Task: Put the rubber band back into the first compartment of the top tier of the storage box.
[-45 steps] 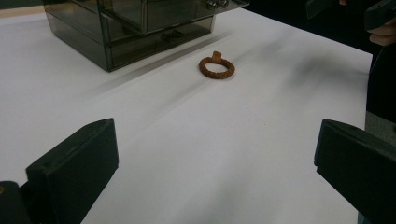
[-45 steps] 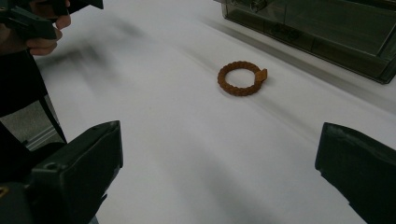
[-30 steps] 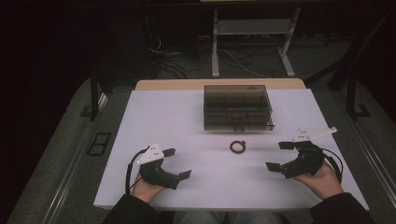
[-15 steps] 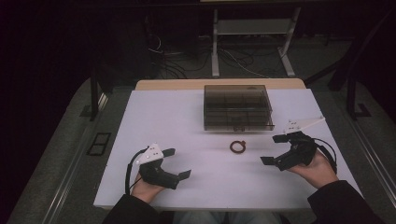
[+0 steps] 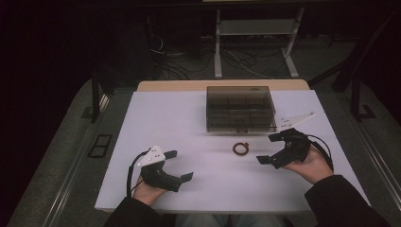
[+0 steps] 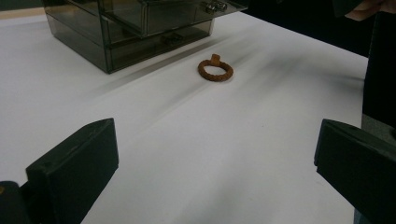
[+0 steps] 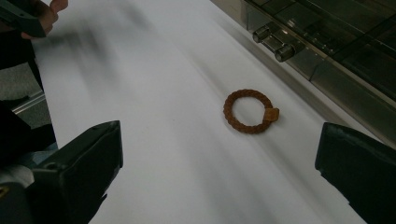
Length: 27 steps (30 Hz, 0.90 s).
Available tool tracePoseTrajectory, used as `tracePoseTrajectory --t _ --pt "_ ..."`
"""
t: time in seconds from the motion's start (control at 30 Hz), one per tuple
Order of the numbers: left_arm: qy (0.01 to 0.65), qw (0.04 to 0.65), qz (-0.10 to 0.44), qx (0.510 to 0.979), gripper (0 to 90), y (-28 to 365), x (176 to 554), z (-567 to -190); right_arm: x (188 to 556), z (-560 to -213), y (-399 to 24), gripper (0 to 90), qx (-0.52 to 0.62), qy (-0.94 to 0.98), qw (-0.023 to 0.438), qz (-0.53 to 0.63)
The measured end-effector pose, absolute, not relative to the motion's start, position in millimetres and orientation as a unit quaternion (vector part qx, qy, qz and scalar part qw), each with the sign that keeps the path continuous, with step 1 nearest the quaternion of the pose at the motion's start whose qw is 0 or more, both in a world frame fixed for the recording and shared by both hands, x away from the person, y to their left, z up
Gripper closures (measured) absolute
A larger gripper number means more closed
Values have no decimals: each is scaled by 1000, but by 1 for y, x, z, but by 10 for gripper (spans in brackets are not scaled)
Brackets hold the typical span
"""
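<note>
A small brown braided ring [image 5: 241, 148] lies flat on the white table [image 5: 189, 123], just in front of a smoky clear drawer box [image 5: 240, 108]. The braided ring [image 7: 249, 111] lies ahead of my right gripper's jaws, which stand wide apart with nothing between them. My right gripper [image 5: 271, 148] hovers a short way right of the ring, open. My left gripper [image 5: 178, 165] rests near the front left of the table, open and empty. From there the ring [image 6: 215, 70] lies farther off, with the box [image 6: 135, 28] behind it.
The box has small drawers with round knobs [image 7: 273, 43] facing the person. Beyond the table's far edge stand a metal stand [image 5: 255, 42] and cables on a dark floor. A wide bare stretch of white table lies between the two grippers.
My right gripper has moved forward and left, from the front right of the table to just right of the ring. The left gripper has stayed put.
</note>
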<state>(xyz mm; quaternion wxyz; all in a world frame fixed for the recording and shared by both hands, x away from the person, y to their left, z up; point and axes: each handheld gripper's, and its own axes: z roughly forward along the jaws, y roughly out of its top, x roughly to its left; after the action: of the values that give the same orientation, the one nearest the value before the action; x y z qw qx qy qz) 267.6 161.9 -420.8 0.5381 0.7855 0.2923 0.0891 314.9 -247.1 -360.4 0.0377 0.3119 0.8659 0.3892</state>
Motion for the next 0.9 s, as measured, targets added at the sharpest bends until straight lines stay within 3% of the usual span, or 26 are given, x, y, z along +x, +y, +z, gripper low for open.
tracePoseTrajectory --t 0.9 --pt "285 543 85 785 0 161 266 -420 329 -375 -213 5 277 890 24 360"
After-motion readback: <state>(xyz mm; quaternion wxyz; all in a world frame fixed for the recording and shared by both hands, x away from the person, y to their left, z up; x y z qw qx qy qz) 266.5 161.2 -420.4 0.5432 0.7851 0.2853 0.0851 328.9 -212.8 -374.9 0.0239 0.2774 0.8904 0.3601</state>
